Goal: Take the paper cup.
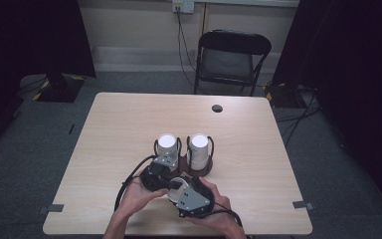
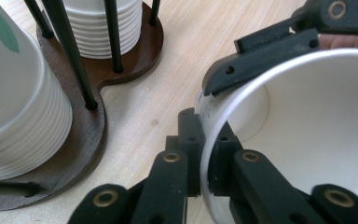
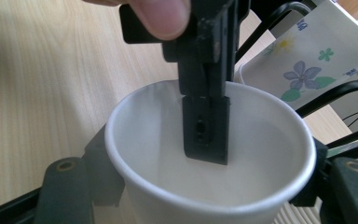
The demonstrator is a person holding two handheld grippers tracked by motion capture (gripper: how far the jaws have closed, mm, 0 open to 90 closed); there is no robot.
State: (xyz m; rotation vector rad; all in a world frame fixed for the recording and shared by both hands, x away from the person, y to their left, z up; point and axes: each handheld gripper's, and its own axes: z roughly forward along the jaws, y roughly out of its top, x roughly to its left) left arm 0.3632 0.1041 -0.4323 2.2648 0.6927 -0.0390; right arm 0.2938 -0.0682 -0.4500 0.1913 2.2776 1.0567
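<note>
Even overhead light fell on the table [image 1: 129, 129], while the curtains beside it stayed almost black (no detail there). Beyond the white paper cup [image 3: 209, 154], the finger and flowered cup stack [image 3: 303, 70] were soft; its rim glared mildly.

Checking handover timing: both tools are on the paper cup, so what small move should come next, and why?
Probably open the left tool: it pinches the paper cup by its rim, while the right tool seems to clasp the cup's sides and could carry it alone.
</note>
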